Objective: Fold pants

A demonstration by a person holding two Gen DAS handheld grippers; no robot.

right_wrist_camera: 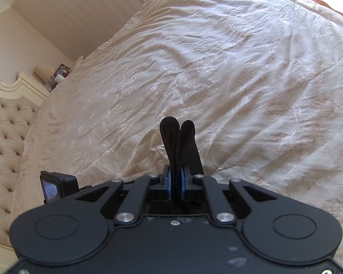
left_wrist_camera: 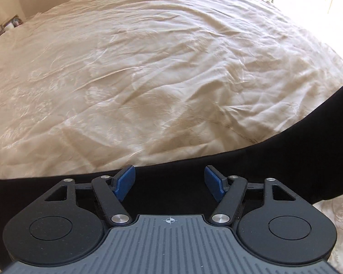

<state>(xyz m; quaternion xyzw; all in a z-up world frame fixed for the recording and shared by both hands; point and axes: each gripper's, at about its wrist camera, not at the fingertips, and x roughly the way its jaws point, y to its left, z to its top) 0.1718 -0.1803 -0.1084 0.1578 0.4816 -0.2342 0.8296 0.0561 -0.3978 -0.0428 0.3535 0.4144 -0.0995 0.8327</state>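
Observation:
The black pants [left_wrist_camera: 285, 159] stretch as a dark band across the cream bedspread [left_wrist_camera: 148, 80] in the left wrist view, running from the lower left up to the right edge. My left gripper [left_wrist_camera: 169, 170] hovers over that band, open, its blue pads [left_wrist_camera: 125, 180] spread wide and pressing on nothing. In the right wrist view my right gripper [right_wrist_camera: 176, 175] is shut on a bunch of the black pants [right_wrist_camera: 178, 137]. Two rounded folds of the cloth stick out past the pads, above the bedspread [right_wrist_camera: 240, 80].
A tufted headboard [right_wrist_camera: 4, 137] stands at the left, with a lamp [right_wrist_camera: 43, 69] and small items on a nightstand behind it. A small black device with a screen [right_wrist_camera: 57, 187] shows beside the right gripper. Bright window light falls at the far right [left_wrist_camera: 308, 0].

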